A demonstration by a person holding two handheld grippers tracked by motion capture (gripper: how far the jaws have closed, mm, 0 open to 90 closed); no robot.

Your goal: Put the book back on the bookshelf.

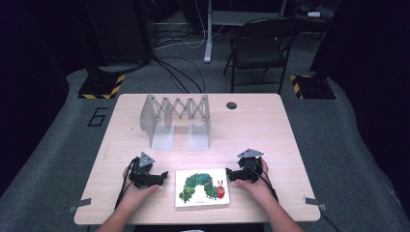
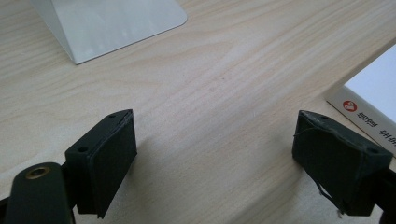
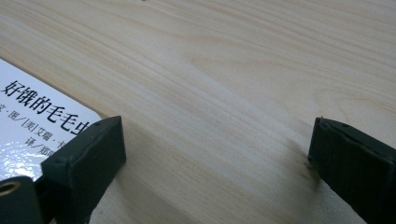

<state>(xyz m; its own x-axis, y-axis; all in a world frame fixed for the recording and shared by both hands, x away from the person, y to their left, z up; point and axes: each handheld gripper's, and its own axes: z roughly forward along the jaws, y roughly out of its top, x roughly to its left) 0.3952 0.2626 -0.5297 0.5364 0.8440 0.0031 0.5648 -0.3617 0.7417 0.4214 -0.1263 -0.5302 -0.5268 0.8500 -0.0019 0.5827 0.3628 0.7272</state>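
book: picture book (image 1: 202, 188) with a green caterpillar on the cover, lying flat near the front edge of the table (image 1: 270, 130), right between the two hands

left gripper: left gripper (image 1: 162, 177) sits just off the book's left edge, jaws wide apart with bare wood between them; its own view catches a corner of the book (image 2: 373, 100) just past one jaw

right gripper: right gripper (image 1: 230, 174) is at the book's right edge, also spread wide and holding nothing; the cover's printed corner (image 3: 35, 121) sits right by one jaw

rack: grey folding book stand (image 1: 175, 118) further back on the table, well apart from the book, slots look empty

step: looks like the approach, both tools bracketing the book, no grip yet

next move: my guess is one jaw has to get under an edge, since the book lies flat on the wood; probably tip it up with one side and steady it with the other before it can head for the stand
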